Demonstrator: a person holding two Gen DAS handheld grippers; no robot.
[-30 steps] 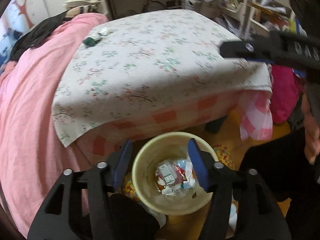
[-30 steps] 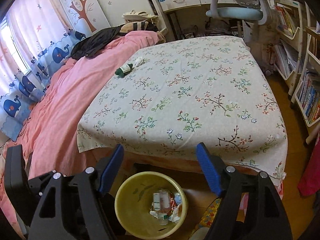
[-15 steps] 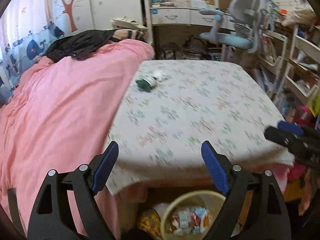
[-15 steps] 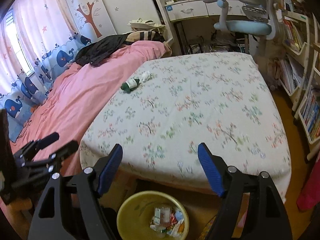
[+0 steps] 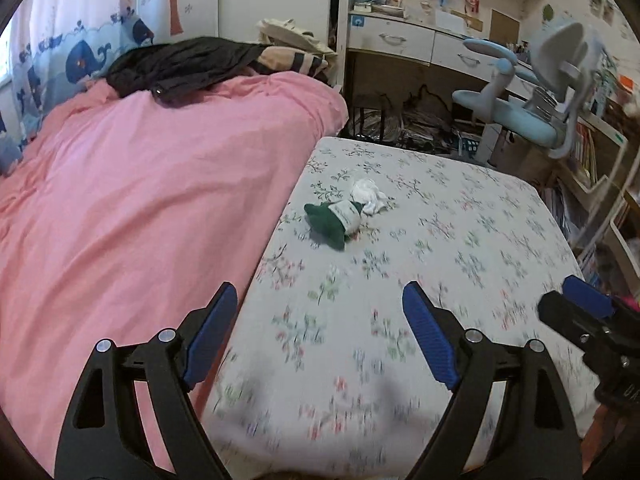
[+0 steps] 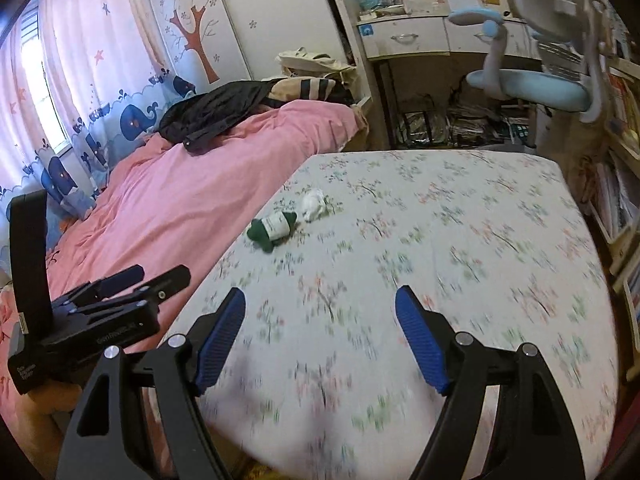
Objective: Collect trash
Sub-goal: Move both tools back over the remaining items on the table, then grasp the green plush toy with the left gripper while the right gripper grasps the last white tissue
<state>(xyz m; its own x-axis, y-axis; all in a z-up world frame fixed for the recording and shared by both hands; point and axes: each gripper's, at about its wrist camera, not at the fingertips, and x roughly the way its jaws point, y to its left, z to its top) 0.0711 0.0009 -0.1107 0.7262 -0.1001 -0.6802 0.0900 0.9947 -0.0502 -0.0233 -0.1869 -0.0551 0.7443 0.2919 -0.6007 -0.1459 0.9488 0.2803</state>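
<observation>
Viewing bed: we hold left gripper [image 5: 316,338] and right gripper [image 6: 320,336] with fingers spread, empty | green bottle [image 5: 334,220] touching white tissue wad [image 5: 368,196], far on floral sheet [image 5: 460,248]

A floral-covered bed [image 5: 460,240] carries a dark green bottle [image 5: 334,220] lying on its side. Touching it lies what looks like crumpled white tissue [image 5: 368,196]. A pink quilt [image 5: 140,200] lies alongside.

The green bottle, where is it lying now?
In both wrist views the green bottle lies on the floral sheet, near the pink blanket, touching the white crumpled tissue.
</observation>
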